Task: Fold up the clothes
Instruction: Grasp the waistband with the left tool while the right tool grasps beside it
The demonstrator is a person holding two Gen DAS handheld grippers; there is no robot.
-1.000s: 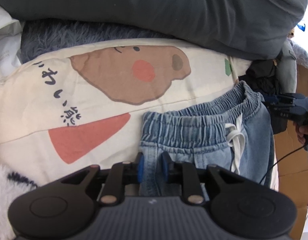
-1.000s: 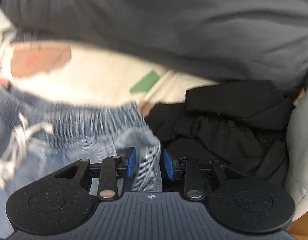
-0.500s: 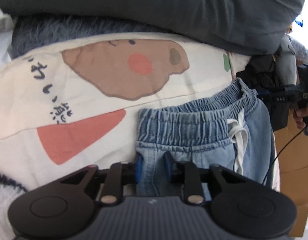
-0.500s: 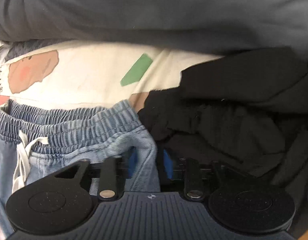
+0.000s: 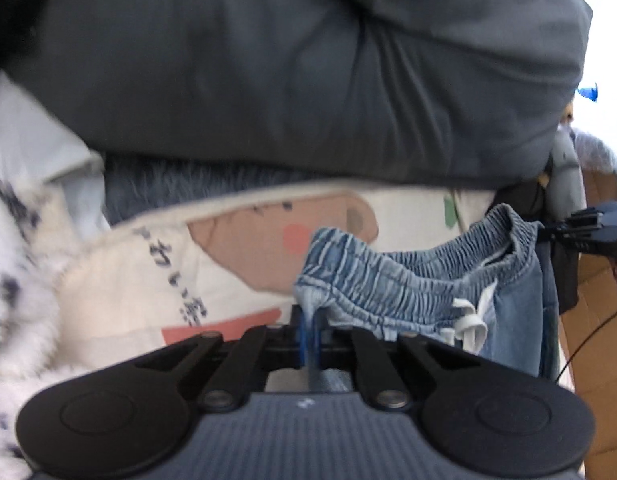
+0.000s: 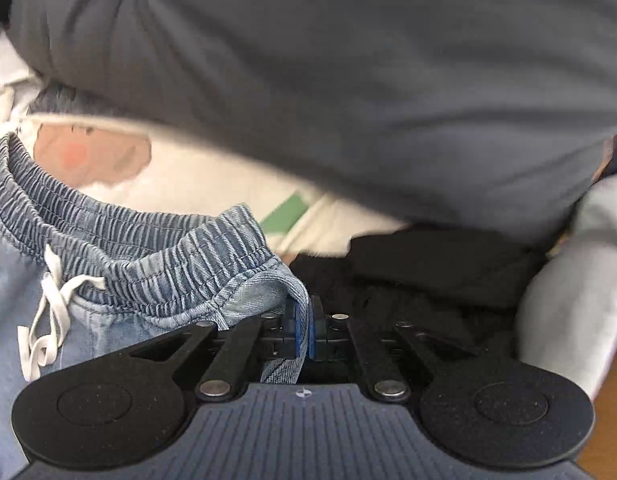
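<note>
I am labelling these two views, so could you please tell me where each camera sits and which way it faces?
Left wrist: rides on the left gripper, looking forward and down along its jaws, shut on the denim shorts; the right gripper shows at far right.
Right wrist: rides on the right gripper, facing likewise, jaws shut on the shorts' other waistband corner; black clothing lies beyond.
Shared: the shorts, the printed cream cloth and the grey duvet.

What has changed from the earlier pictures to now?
Both grippers, left and right, closed on the waistband corners of the jeans and lifted them off the printed cloth. The grey duvet and black clothes stayed put.
</note>
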